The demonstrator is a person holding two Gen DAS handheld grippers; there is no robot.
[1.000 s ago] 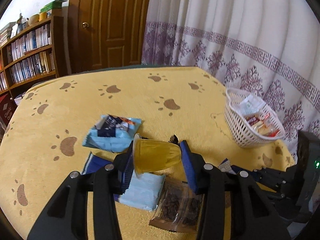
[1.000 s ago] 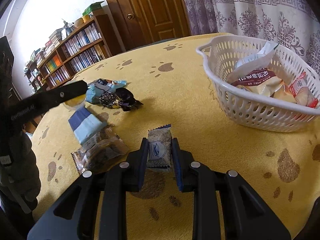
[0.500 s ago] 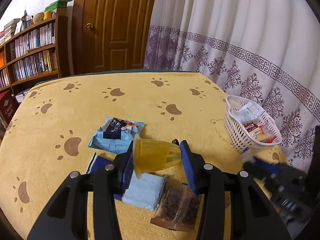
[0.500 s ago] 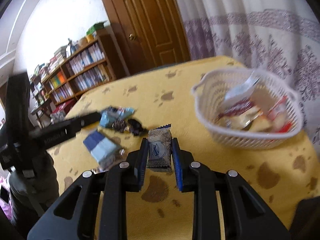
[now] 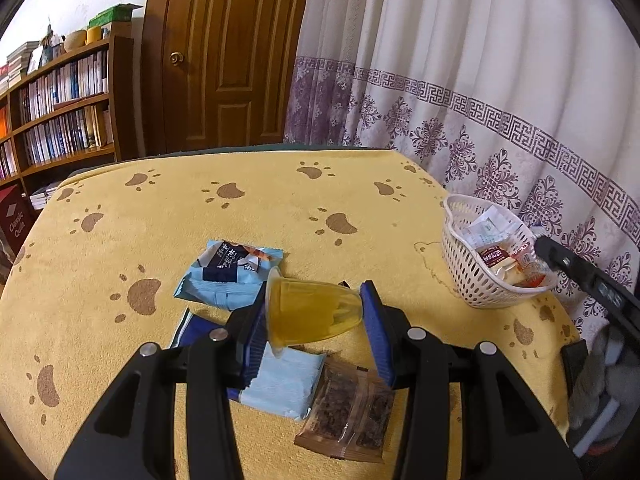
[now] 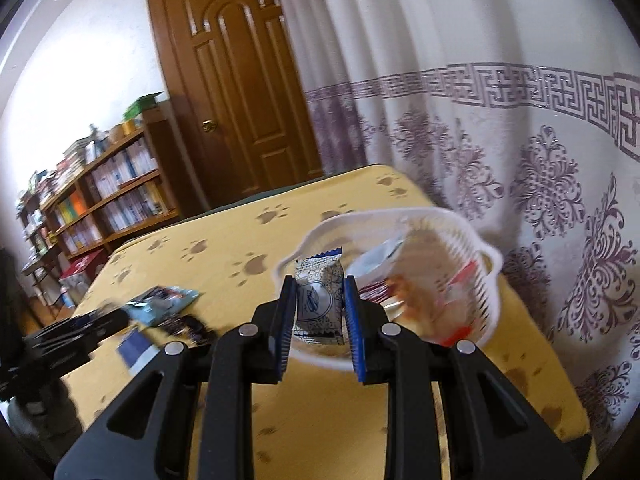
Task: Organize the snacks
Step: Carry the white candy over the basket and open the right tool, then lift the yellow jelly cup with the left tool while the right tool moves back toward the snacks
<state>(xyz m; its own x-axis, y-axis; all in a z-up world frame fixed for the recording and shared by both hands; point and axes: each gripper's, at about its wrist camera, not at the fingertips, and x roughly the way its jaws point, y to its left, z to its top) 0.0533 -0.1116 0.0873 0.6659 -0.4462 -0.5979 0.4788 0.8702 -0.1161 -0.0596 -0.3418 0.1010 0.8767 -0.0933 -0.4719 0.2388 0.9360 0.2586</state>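
My left gripper (image 5: pixel 314 314) is shut on a yellow jelly cup (image 5: pixel 308 308), held on its side above the yellow paw-print cloth (image 5: pixel 240 216). My right gripper (image 6: pixel 319 300) holds a small white-and-blue snack packet (image 6: pixel 318 296) upright between its blue pads, in the air over the near rim of the white basket (image 6: pixel 494 276). Its jaws are opening, and the pads still touch the packet. In the left wrist view the basket (image 5: pixel 468 280) sits at the right edge of the cloth with several wrapped snacks inside.
Under my left gripper lie a light blue packet (image 5: pixel 228 272), a blue-and-white packet (image 5: pixel 280 380) and a clear packet of brown snacks (image 5: pixel 348 412). A patterned curtain (image 5: pixel 480 120) hangs just behind the basket. A bookshelf (image 5: pixel 60 112) and a wooden door (image 5: pixel 224 56) stand beyond the cloth.
My right gripper has lifted the small packet off the cloth and carried it up over the basket's near rim. My left gripper has kept still with the jelly cup.
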